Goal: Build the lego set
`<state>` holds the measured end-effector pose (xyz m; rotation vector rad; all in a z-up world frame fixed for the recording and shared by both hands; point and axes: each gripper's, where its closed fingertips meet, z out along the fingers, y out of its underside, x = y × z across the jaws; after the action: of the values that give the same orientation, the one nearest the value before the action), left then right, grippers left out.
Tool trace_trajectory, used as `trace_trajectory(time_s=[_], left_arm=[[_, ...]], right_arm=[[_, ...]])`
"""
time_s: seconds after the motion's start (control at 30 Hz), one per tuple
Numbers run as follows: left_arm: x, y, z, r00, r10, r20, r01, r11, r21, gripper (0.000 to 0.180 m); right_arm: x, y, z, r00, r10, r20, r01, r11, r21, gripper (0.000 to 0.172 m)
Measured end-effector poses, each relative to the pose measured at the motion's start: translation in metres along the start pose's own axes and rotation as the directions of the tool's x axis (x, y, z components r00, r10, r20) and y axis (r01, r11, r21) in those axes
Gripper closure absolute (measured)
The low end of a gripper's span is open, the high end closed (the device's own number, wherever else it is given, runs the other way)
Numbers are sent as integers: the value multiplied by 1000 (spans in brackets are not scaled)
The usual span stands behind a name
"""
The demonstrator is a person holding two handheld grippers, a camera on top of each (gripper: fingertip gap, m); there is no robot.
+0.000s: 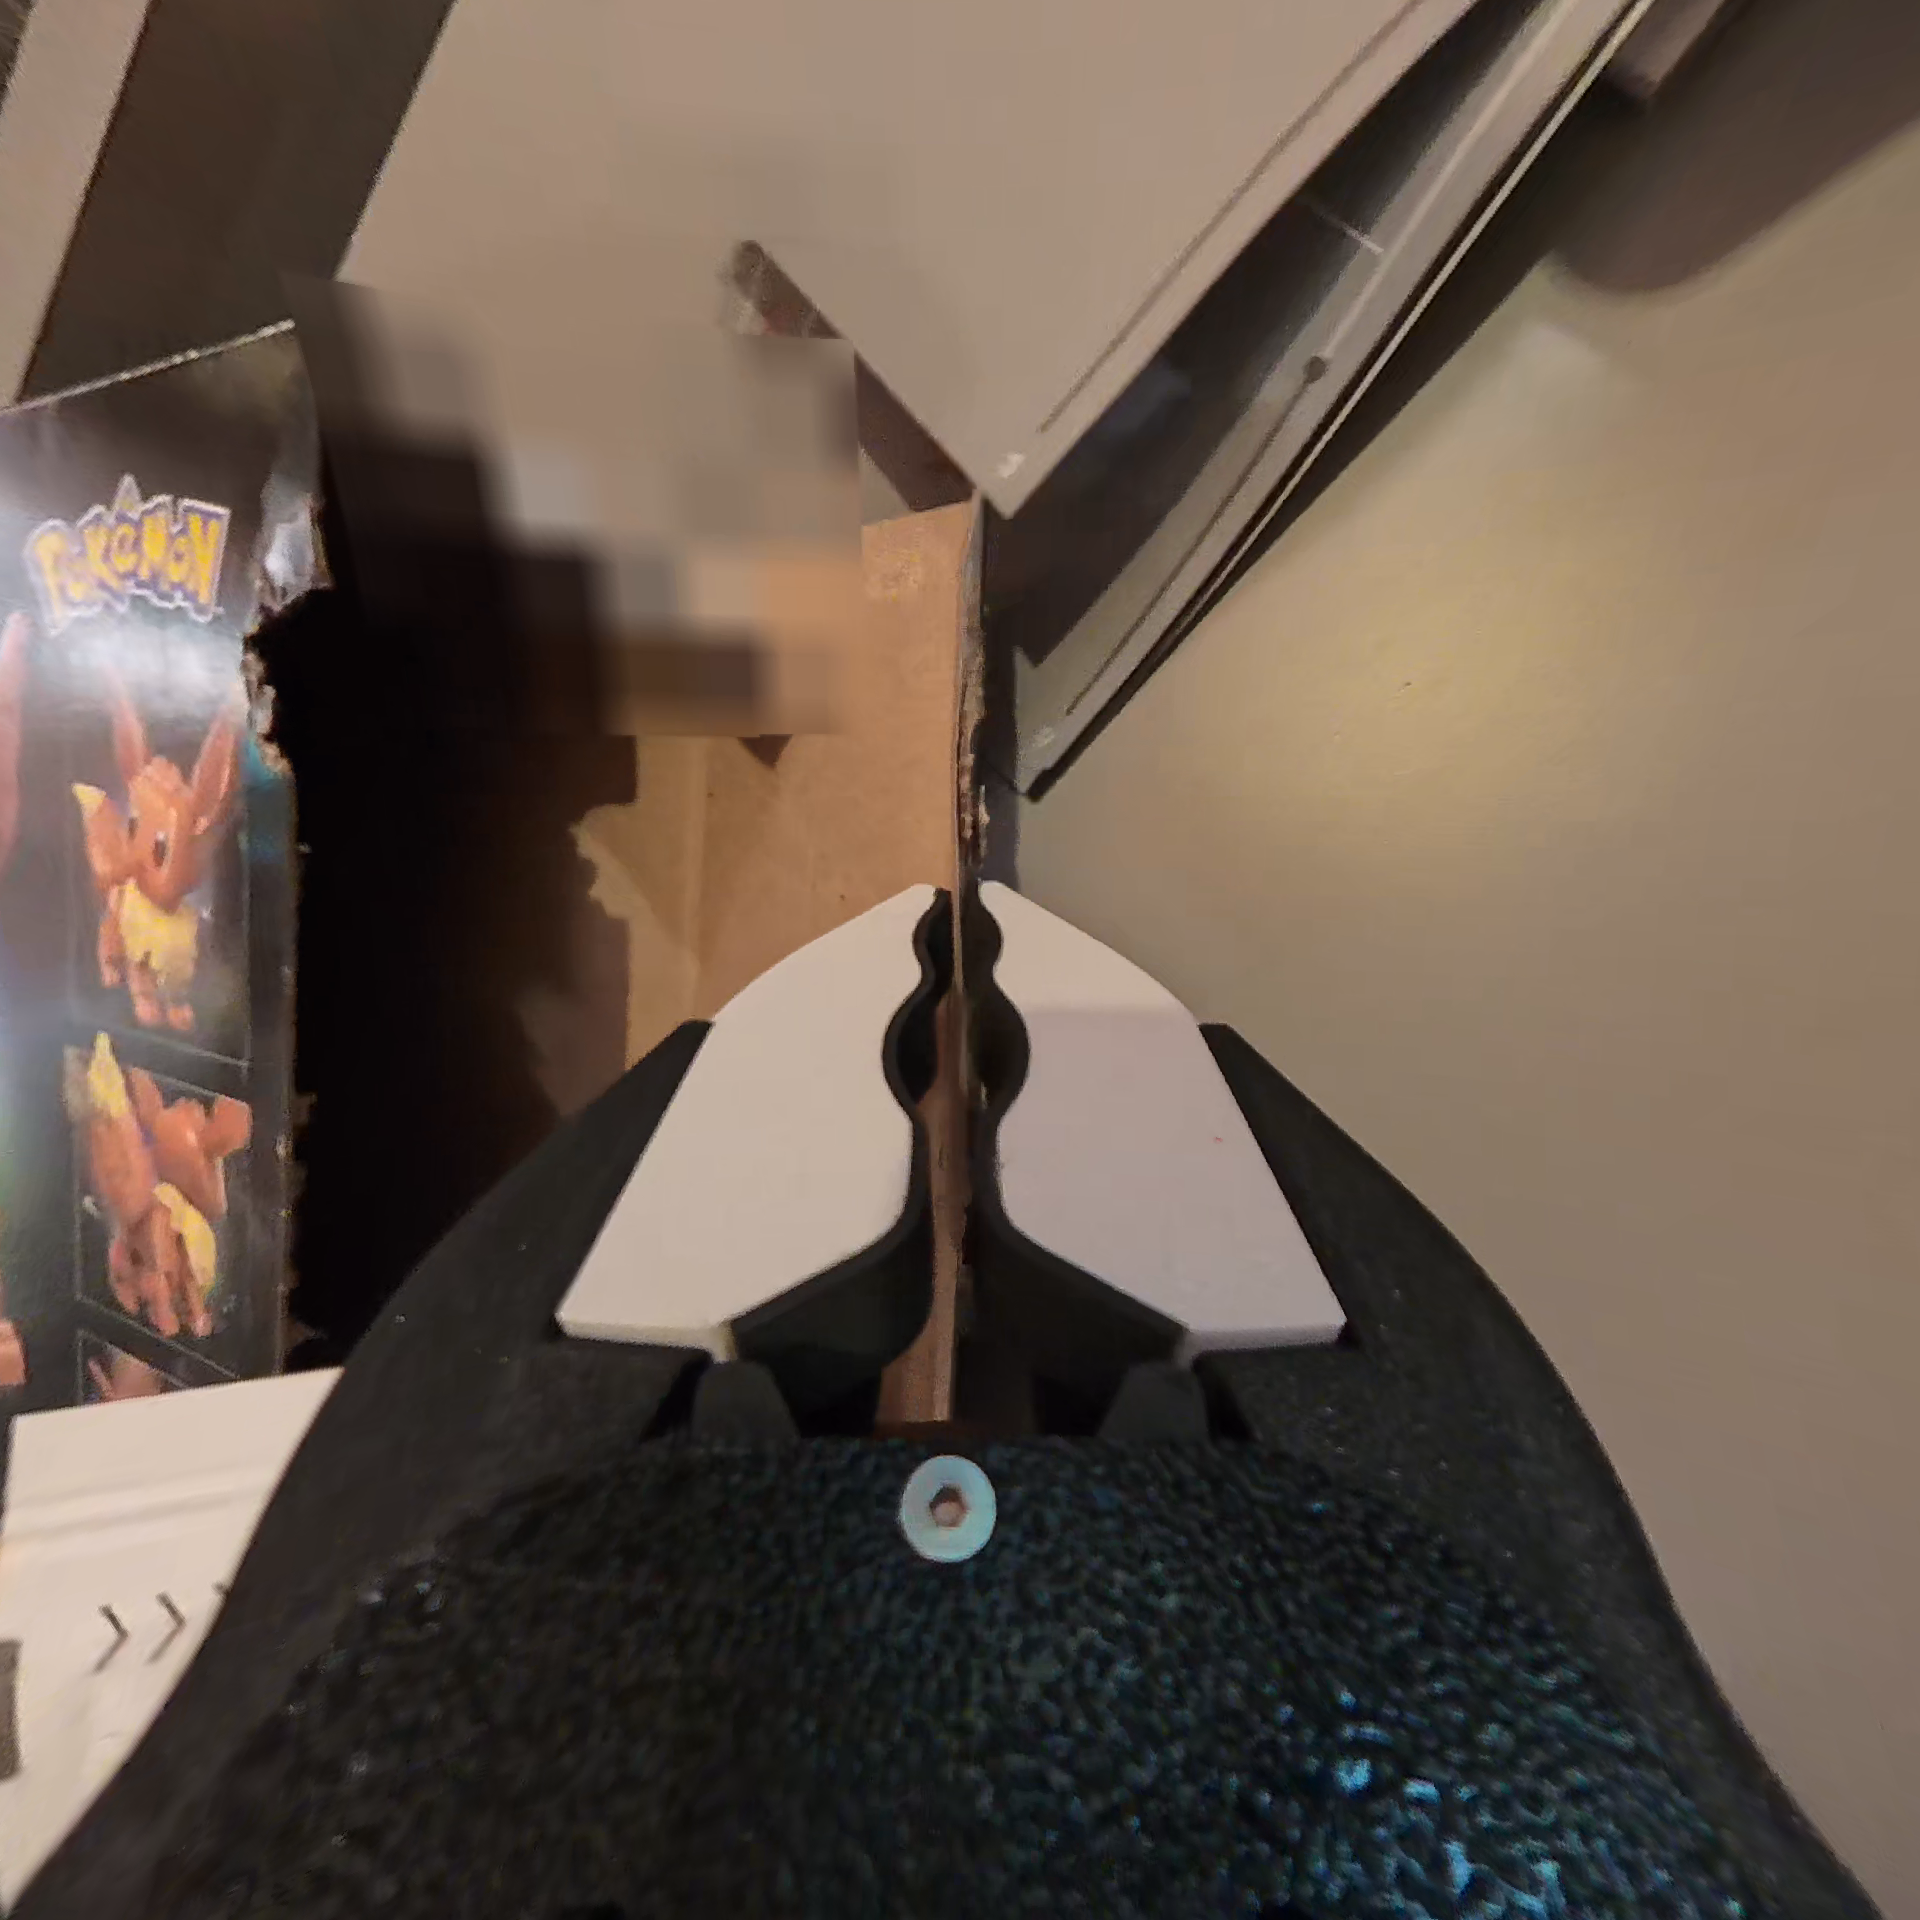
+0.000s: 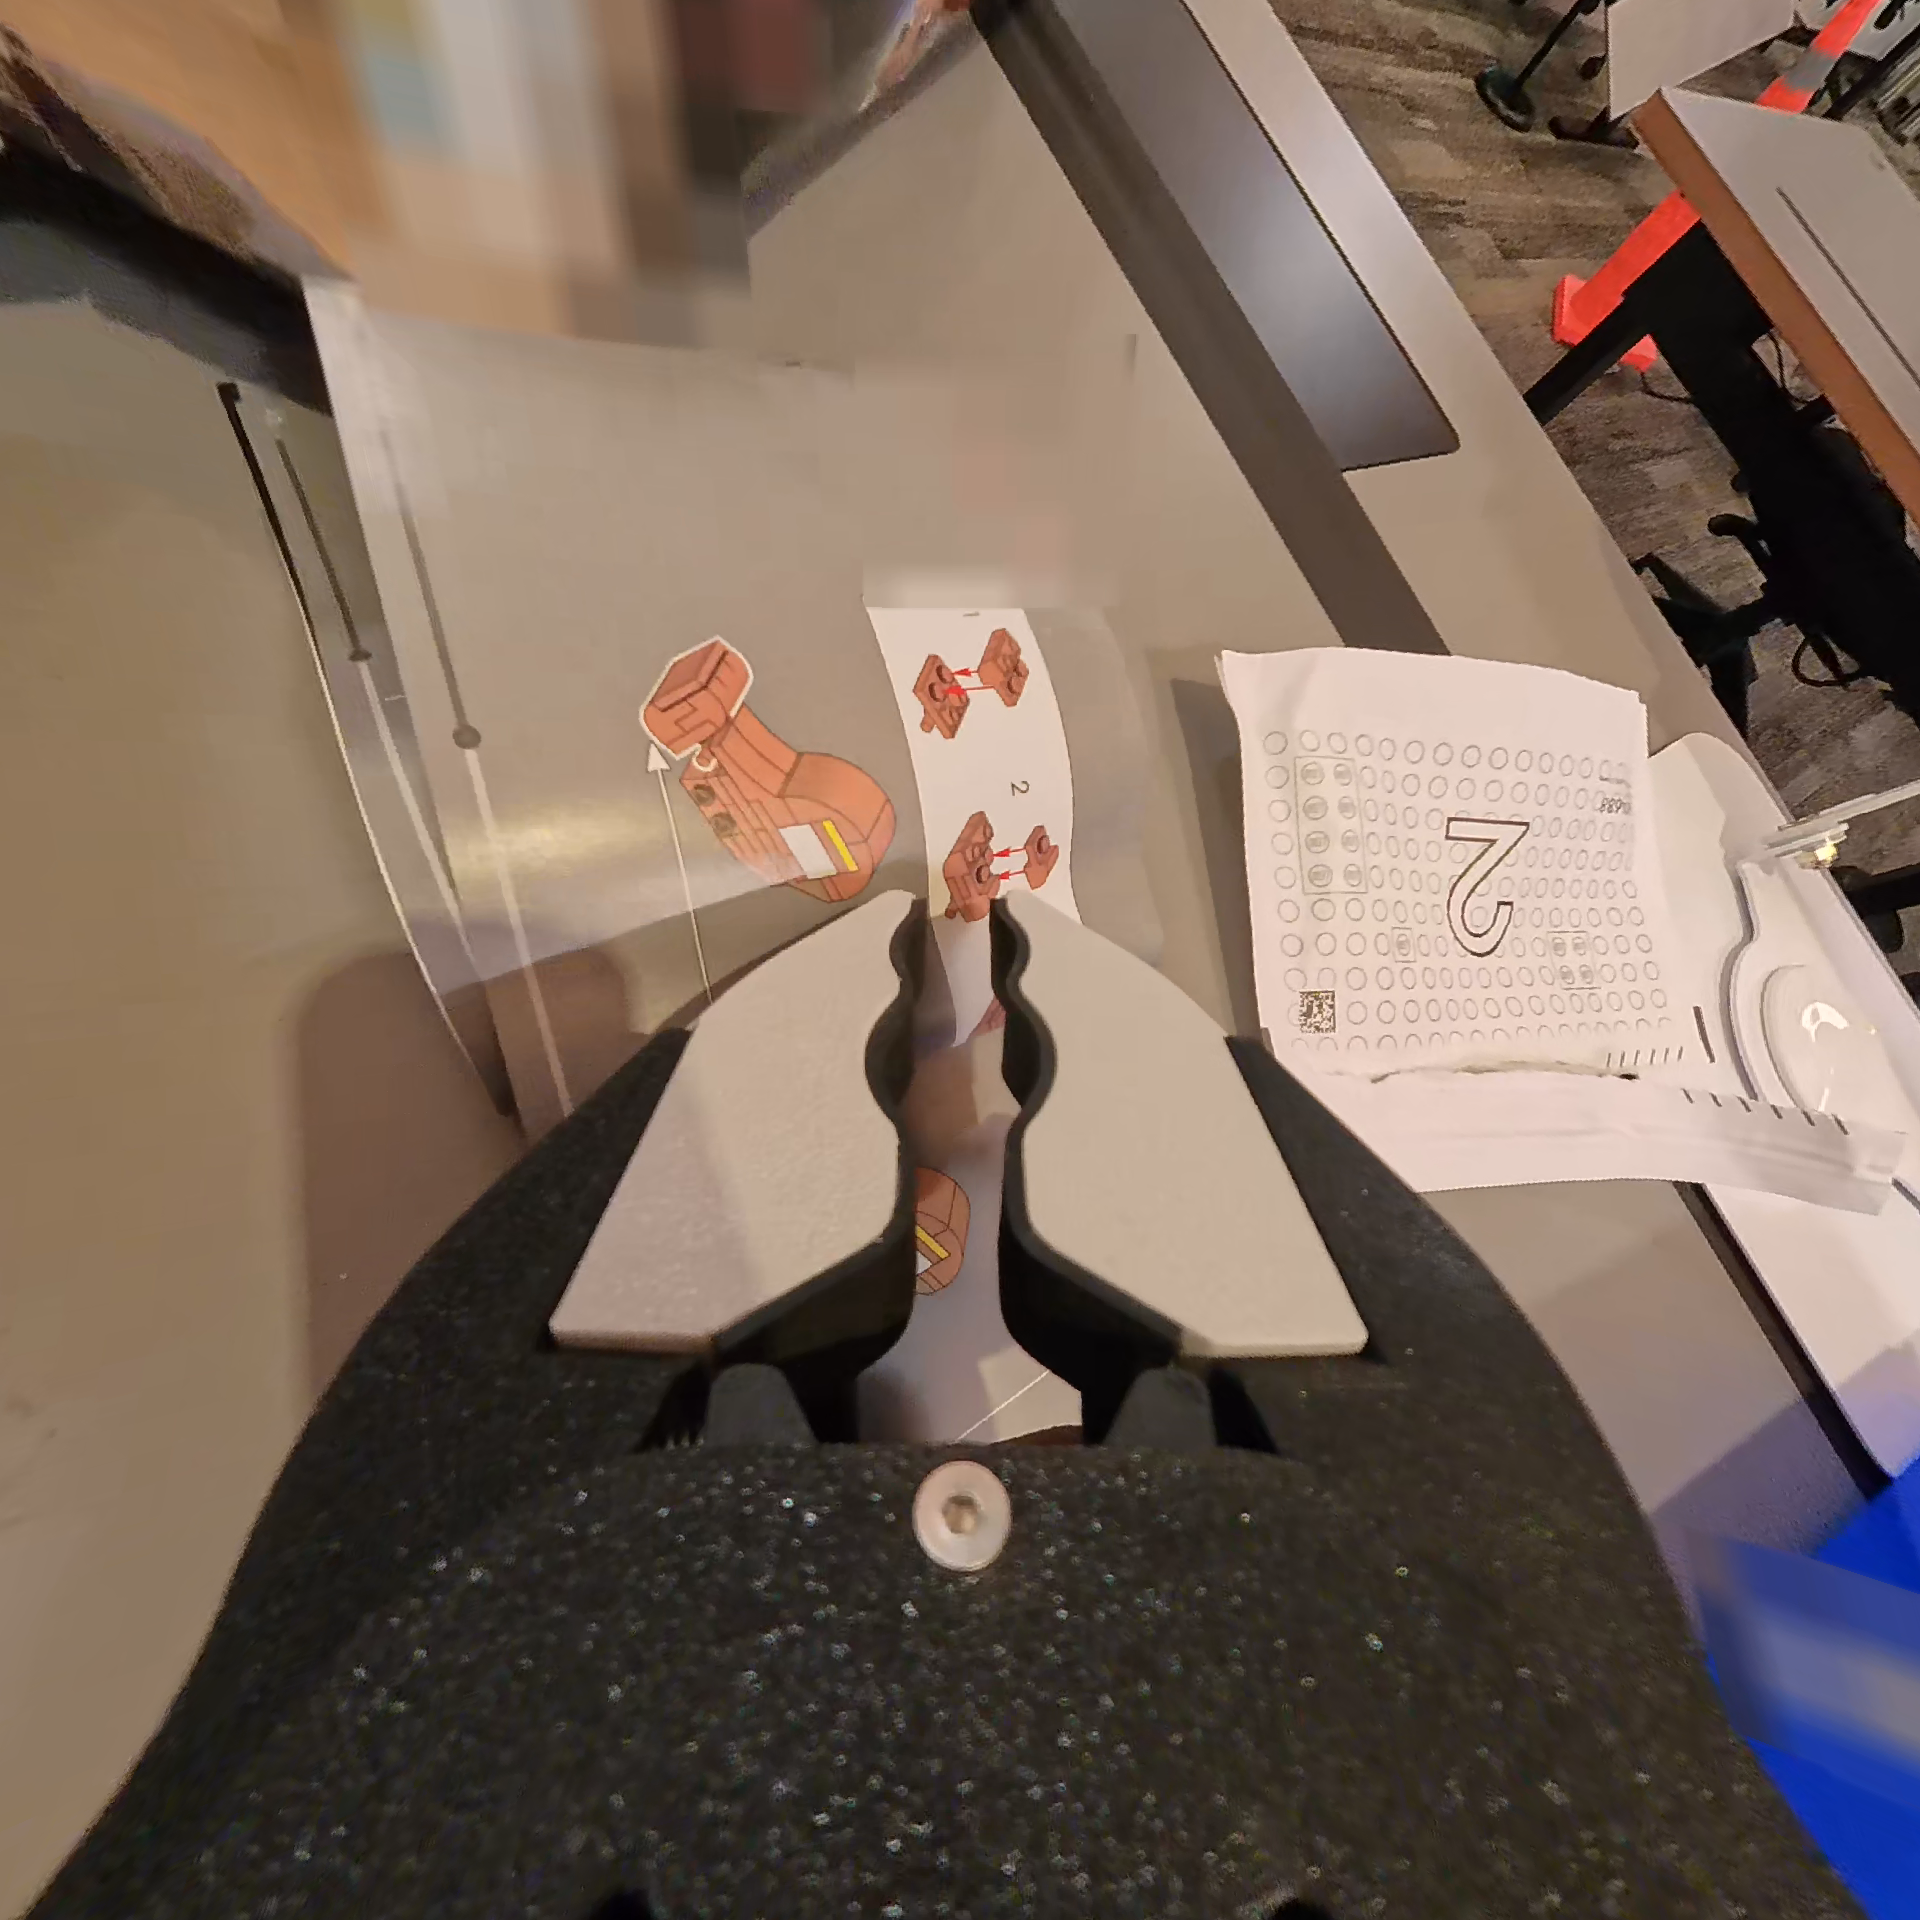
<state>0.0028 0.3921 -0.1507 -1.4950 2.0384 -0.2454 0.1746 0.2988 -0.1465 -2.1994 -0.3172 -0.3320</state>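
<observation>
Jaws of the left gripper (image 1: 958,896) pinch a brown cardboard flap (image 1: 914,665) of the torn printed box (image 1: 135,831); right gripper (image 2: 951,914) jaws, slightly apart, straddle a curled instruction sheet (image 2: 966,748) above the bench (image 2: 156,831), contact unclear.

- The left wrist view looked forward along its own white-padded gripper (image 1: 958,904), tilted, very close to the brown inner side of a torn cardboard box (image 1: 831,810) with printed black outer panels.
- Behind the box lay a pale grey tabletop (image 1: 1455,831).
- The right wrist view looked down along its own gripper (image 2: 954,914), close over a glossy grey building-instruction booklet (image 2: 623,727).
- A white perforated paper bag (image 2: 1455,862) lay to the right.
- Both views showed grey tabletop; whether the same patch could not be told.
</observation>
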Motion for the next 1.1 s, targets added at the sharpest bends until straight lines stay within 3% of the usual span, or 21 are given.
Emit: trace_trajectory(time_s=[0.23,0.77,1.0,1.1], left_arm=[[-11,-2,-8,998,-28,50,26,999,31,179],[23,-12,31,998,69,3,-69,998,2,179],[23,-13,30,998,59,-3,-59,998,14,179],[21,-15,27,999,50,-3,-50,998,28,179]], right_arm=[[0,-4,1,1000,-7,1,7,1000,1,161],[-1,-18,-9,999,-45,7,45,998,41,159],[2,22,-16,998,-22,56,25,998,-52,158],[-8,23,-10,995,-51,87,56,997,-57,158]])
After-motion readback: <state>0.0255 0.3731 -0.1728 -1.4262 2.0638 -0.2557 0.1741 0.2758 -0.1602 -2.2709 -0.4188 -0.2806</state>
